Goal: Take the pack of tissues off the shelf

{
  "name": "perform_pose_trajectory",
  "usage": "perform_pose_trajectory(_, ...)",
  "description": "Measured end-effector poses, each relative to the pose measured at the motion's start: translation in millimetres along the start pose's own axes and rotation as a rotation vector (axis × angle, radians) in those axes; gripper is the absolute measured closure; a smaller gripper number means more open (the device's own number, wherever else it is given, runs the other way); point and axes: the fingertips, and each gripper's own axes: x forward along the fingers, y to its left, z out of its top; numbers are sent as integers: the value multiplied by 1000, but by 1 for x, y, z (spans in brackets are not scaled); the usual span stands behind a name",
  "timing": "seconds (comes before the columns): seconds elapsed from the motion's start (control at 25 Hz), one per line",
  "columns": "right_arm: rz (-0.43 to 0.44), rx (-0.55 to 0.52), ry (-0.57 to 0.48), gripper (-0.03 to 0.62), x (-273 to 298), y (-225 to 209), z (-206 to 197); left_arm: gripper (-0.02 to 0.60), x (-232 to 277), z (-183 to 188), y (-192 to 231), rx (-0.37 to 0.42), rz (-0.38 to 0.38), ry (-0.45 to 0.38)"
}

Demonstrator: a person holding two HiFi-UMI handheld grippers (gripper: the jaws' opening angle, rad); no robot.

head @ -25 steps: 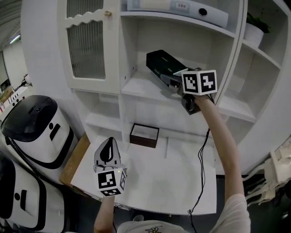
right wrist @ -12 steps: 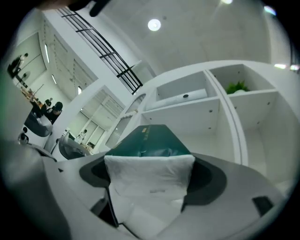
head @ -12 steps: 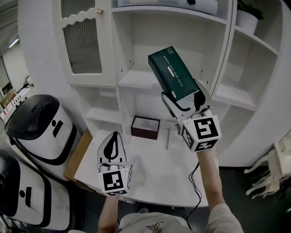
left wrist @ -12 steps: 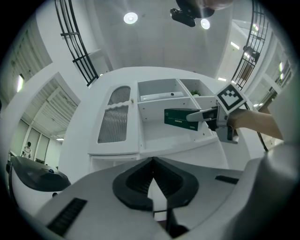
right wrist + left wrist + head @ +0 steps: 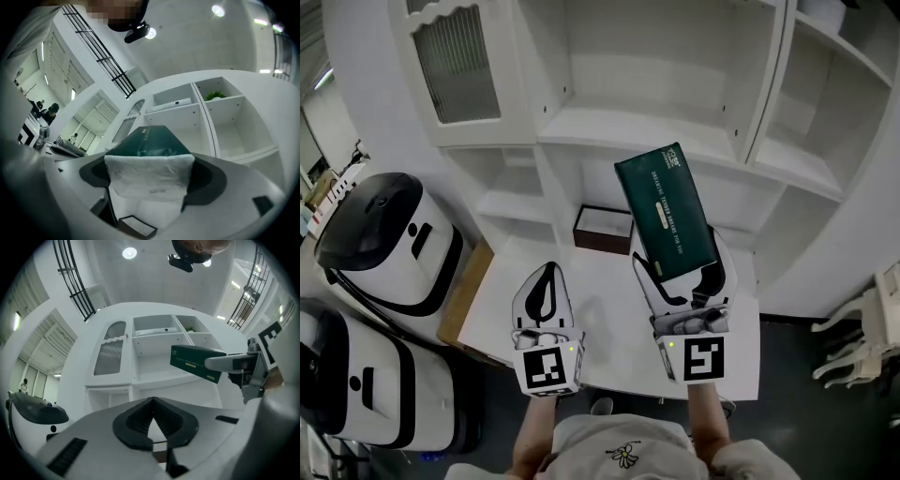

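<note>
The pack of tissues (image 5: 664,208) is a dark green oblong pack with a white end. My right gripper (image 5: 680,261) is shut on its near end and holds it in the air, in front of the white shelf unit (image 5: 609,127) and above the table (image 5: 609,328). In the right gripper view the pack (image 5: 151,140) fills the gap between both pads, its white end (image 5: 147,176) facing the camera. My left gripper (image 5: 546,274) hovers low at the left, jaws shut with nothing in them. From the left gripper view the pack (image 5: 194,363) shows off to the right.
A small dark brown box (image 5: 603,228) lies at the back of the table under the shelves. Two white-and-black appliances (image 5: 384,239) stand at the left on the floor. A cabinet door with ribbed glass (image 5: 461,66) is at upper left. White chairs (image 5: 877,328) are at the right.
The right gripper has drawn the green pack off the shelf, then down and toward me. The left gripper has barely moved.
</note>
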Motion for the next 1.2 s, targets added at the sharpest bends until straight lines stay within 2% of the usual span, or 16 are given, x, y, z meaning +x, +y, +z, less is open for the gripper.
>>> perform_pose_trajectory(0.32,6,116,87,141,-43,22,-42,581,-9,-16,-20,-29,-37,39)
perform_pose_trajectory(0.44,15,122,102,143,-46,27,-47,581,-12,-18,-28,-33,-53,57)
perform_pose_trajectory(0.88,24,102,72,145,-44,26,-31,581,-14,-11,-28,-35,-51,45)
perform_pose_trajectory(1.2,18,125,64,145,-45,28,-24,581,-18,-5,-21,-40,-35,29)
